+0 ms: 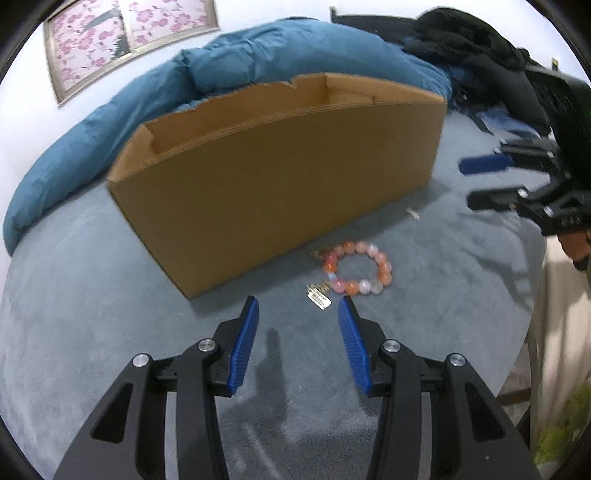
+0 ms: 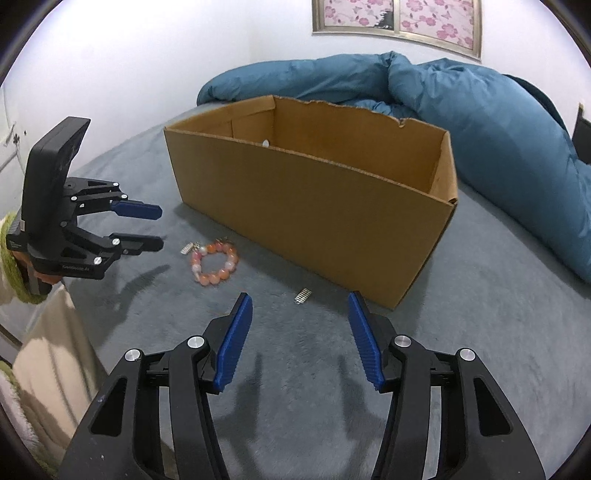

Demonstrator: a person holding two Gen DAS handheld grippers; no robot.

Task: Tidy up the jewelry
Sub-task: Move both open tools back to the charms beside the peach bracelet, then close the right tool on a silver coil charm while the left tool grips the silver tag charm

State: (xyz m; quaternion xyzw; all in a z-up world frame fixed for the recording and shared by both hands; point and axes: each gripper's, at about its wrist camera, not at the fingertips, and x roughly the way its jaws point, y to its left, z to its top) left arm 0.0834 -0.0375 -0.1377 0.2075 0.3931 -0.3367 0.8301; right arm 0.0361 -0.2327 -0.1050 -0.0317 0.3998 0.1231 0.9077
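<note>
From my seat, the left gripper [image 2: 160, 227] hung over the grey bedspread [image 2: 295, 406] with its jaws apart and nothing between them. Just to its right lay the bead bracelet [image 2: 213, 264], small metal charms [image 2: 190, 247] touching it, near the cardboard box [image 2: 314, 218]. A little silver clip [image 2: 303, 295] sat further right, ahead of my right gripper [image 2: 300, 301], open and empty too.

I see a grey-blue bed cover [image 2: 461, 350] under and ahead of the tongs, a bunched blue duvet [image 2: 461, 110] at the far side, a white wall [image 2: 147, 55] beyond it, a framed pink blossom picture [image 2: 399, 22] up there, and dark clothes [image 1: 472, 48] piled far right.
</note>
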